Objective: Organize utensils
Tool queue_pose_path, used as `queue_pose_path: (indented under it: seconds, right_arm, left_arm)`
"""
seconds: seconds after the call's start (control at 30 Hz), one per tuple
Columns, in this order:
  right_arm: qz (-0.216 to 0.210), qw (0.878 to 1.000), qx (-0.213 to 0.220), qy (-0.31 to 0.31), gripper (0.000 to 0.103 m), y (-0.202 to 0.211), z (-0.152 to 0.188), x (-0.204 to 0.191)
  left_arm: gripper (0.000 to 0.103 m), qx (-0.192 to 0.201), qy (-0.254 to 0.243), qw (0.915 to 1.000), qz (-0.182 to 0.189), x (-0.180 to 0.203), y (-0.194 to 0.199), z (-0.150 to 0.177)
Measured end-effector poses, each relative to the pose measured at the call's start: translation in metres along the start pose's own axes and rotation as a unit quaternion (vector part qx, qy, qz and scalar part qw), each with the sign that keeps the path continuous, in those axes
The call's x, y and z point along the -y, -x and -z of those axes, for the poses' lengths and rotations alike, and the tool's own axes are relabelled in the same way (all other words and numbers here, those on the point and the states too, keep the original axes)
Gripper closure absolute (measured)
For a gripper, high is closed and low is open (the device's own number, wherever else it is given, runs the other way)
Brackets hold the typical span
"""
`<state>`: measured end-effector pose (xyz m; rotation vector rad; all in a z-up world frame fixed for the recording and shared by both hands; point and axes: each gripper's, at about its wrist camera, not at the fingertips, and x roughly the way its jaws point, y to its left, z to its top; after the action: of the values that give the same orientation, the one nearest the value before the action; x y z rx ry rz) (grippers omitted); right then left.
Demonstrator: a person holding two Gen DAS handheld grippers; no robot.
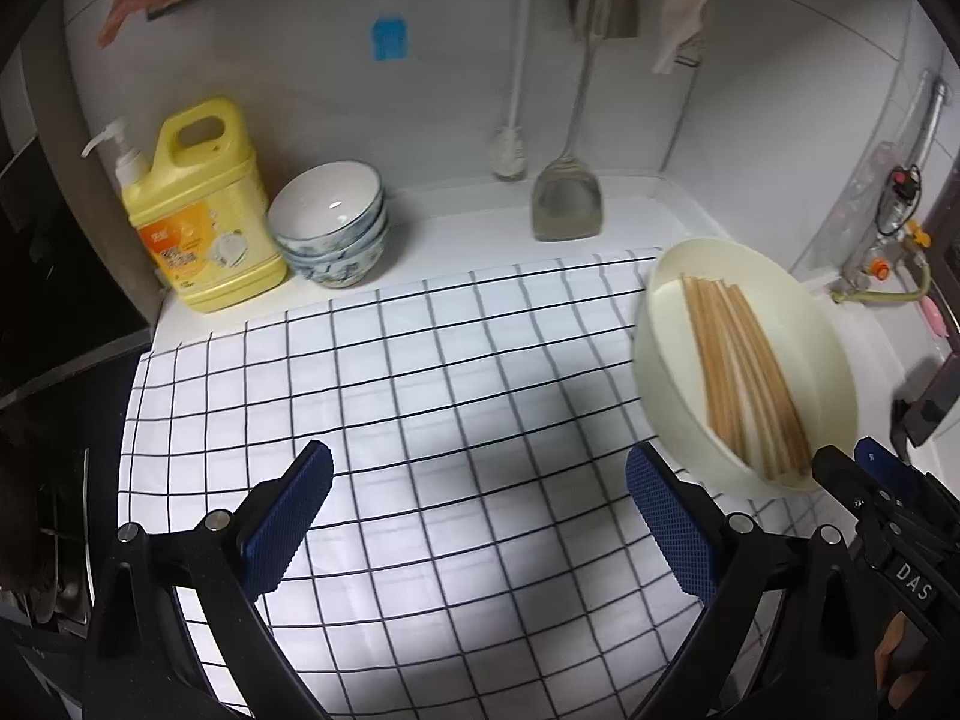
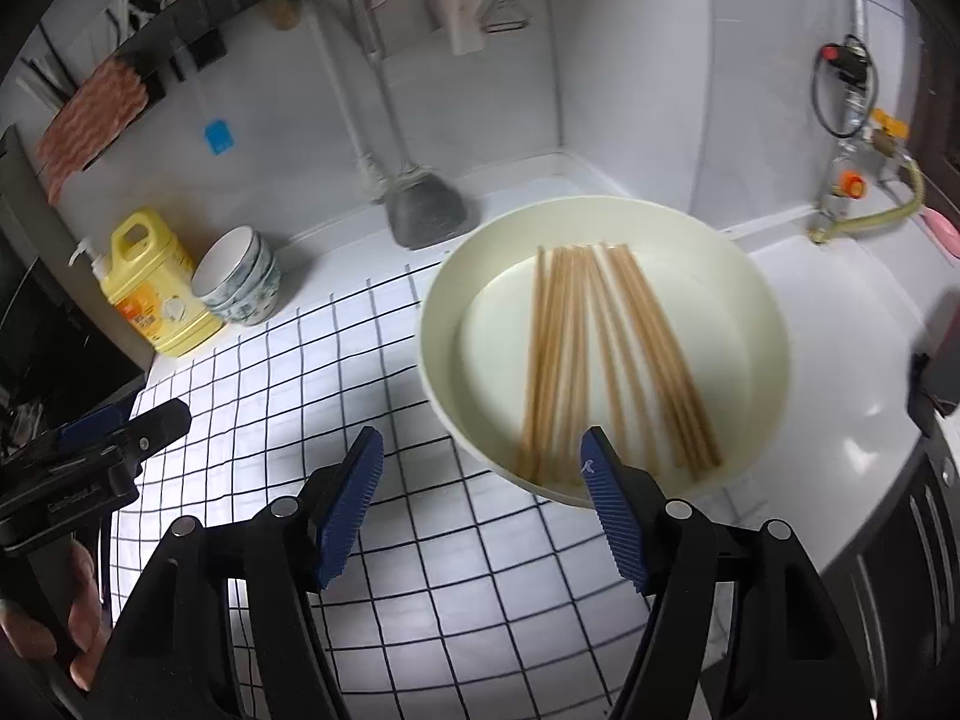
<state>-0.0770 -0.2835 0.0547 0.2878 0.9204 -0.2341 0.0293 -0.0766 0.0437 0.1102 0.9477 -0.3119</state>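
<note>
Chopsticks lie in a cream bowl on the counter.
Left claw and right claw both gape apart, gripping nothing, above the checked cloth.

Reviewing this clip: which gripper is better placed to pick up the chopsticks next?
Right. The right gripper is open at the near rim of the cream bowl holding the chopsticks. The left gripper, also open, hangs over bare checked cloth, bowl off to its right.
</note>
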Motion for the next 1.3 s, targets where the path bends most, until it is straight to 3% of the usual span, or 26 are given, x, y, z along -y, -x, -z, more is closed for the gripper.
queue_pose_path:
  seconds: [0.37, 1.3]
  right_arm:
    - [0.035, 0.999, -0.002, -0.018, 0.032, 0.022, -0.008, 0.005]
    - [0.051, 0.998, -0.012, -0.035, 0.032, 0.020, -0.007, 0.005]
  left_arm:
    - [0.006, -0.003, -0.024, 0.9997, 0.000, 0.018, 0.014, -0.007]
    - [0.006, -0.006, -0.028, 0.9996, -0.001, 0.019, 0.015, -0.010]
